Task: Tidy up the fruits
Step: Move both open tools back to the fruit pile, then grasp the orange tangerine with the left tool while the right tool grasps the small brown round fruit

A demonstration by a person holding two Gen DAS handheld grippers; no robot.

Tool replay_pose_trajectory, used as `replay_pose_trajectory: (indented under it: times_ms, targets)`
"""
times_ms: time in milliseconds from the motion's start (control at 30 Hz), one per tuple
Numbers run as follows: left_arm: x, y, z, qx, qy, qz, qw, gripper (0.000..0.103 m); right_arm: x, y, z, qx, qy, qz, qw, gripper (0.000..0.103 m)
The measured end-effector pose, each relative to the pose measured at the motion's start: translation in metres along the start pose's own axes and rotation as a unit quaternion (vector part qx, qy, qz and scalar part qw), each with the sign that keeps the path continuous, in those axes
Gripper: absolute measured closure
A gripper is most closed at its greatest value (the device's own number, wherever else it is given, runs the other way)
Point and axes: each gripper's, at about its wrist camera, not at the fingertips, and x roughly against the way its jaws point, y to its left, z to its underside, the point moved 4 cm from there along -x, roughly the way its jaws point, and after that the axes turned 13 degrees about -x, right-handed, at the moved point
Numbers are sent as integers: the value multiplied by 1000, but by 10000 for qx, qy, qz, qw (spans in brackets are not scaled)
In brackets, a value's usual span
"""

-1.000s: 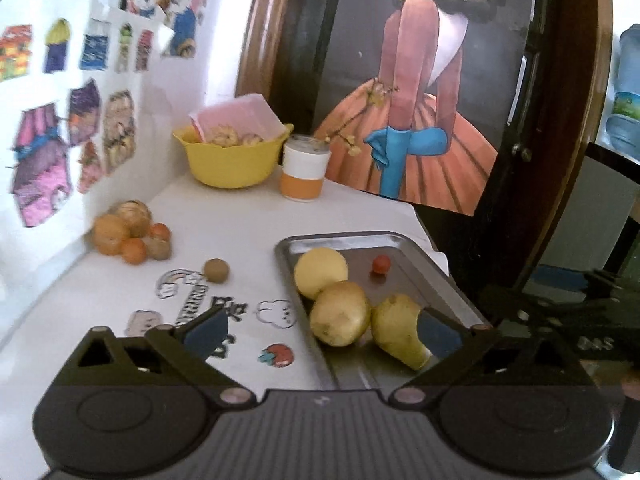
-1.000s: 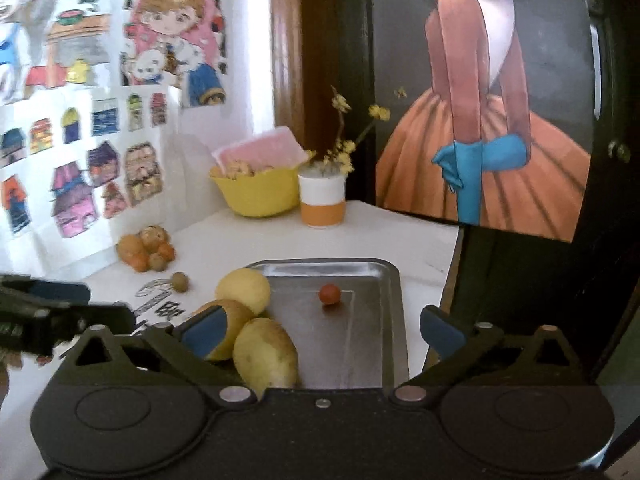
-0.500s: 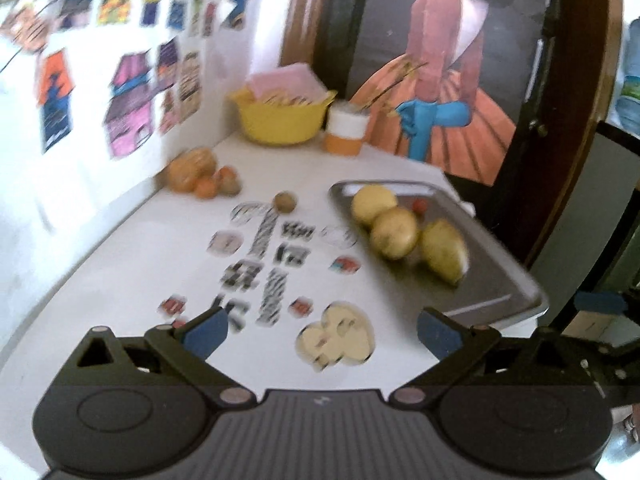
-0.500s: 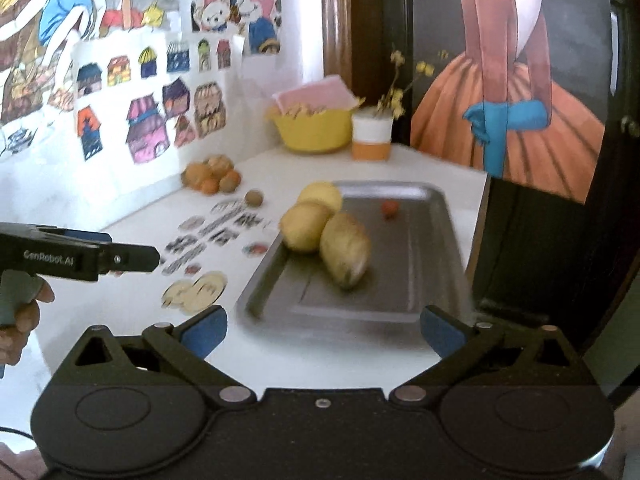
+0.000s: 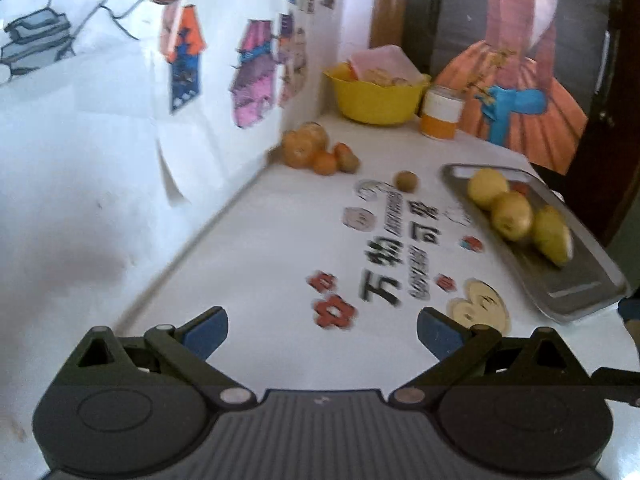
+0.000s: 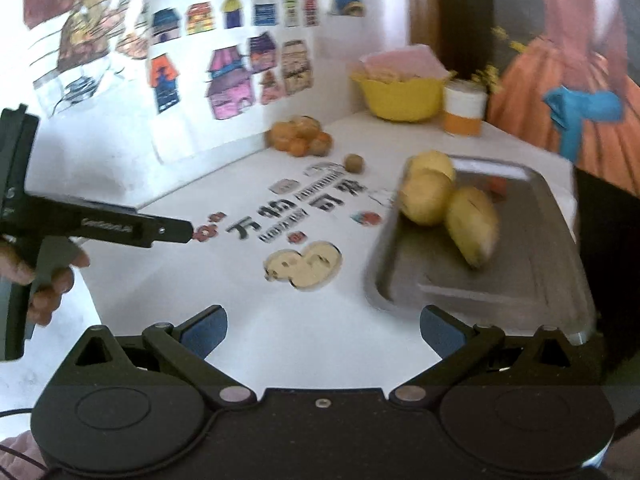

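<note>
Brushed metal tray (image 6: 560,240), glossy white tabletop (image 6: 320,340)

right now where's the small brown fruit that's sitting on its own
In both wrist views the small brown fruit lies alone on the white table, between the orange fruit pile by the wall and the far corner of the metal tray, touching neither.

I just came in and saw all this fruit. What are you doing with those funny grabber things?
A person is sorting fruit with a grabber in each hand. Right now the left gripper and the right gripper are both open and hold nothing, hanging above the white table. Three yellow fruits and one small red fruit sit in the metal tray. A pile of oranges and a small brown fruit wait on the table outside the tray.
</note>
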Motion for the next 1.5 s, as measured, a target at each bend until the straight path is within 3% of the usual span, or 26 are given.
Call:
replay_pose_trajectory:
  times_ms: [333,467,567,667,767,967,1100,1333,1500]
  targets:
    - [-19,27,-55,84,-323,-242,9991,0,-49,28,-84,1060,-272,97,9939,1]
    - [-38,28,-80,139,-680,-238,9973,0,-80,23,-118,1009,-423,32,9940,1]
    - [-57,28,-95,169,-902,-64,9958,0,-105,9,-135,528,-441,-84,9976,1]
    - [-80,28,-104,294,-818,104,9962,0,-131,-2,-145,415,-335,-176,9984,1]
    - [-104,26,-111,265,-667,-11,9974,1,-158,-11,-150,570,-208,-219,9979,1]
    - [-151,27,-113,449,-366,-74,9983,2,-200,-21,-152,621,207,-357,9972,12]
    - [-169,27,-115,485,-262,-115,9984,13,-215,-23,-150,720,372,-354,9961,19]
    - [-188,21,-119,473,-150,-75,9987,32,-228,-21,-152,684,563,-416,9952,42]
    - [-196,19,-121,490,-85,-57,9987,51,-235,-22,-154,641,646,-444,9949,54]
